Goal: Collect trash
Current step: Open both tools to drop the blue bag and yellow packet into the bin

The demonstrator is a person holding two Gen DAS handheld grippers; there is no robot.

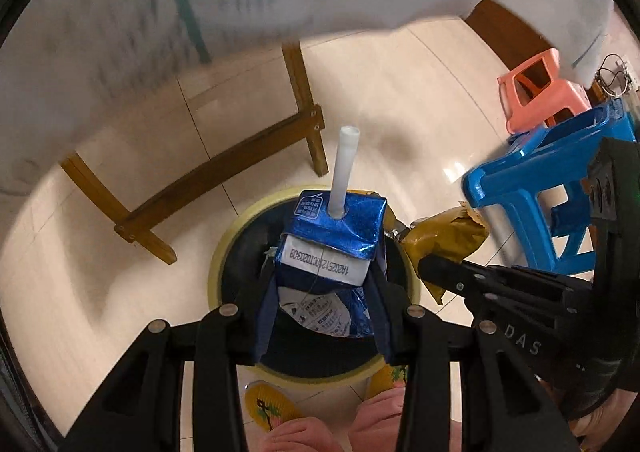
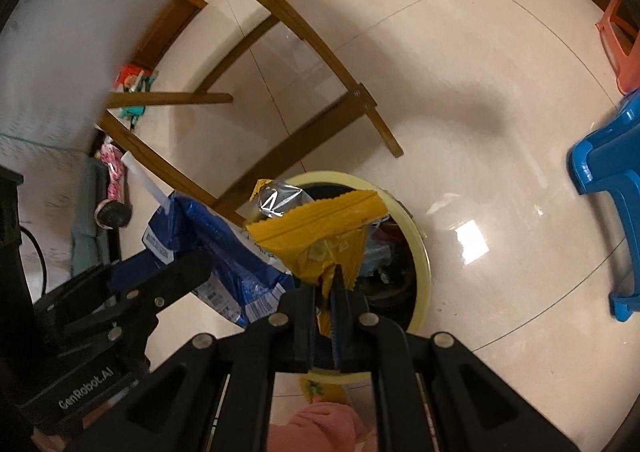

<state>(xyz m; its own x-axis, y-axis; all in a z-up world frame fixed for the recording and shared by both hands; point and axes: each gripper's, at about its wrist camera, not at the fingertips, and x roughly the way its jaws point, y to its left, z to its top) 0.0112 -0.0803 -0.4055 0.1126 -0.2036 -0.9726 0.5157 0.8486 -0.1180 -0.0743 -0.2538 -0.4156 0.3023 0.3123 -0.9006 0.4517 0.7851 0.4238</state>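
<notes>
Carton, blue with a white straw, hangs right over the bin mouth, clamped between the fingers of the left hand-held gripper. Wrapper, yellow, sits pinched in the right hand-held gripper, also above the bin rim. Bin already has some trash inside. Judged near the end: both pieces carried over, neither dropped yet. Both grippers tilt downward toward the floor, close beside each other, stool off to the right.
</notes>
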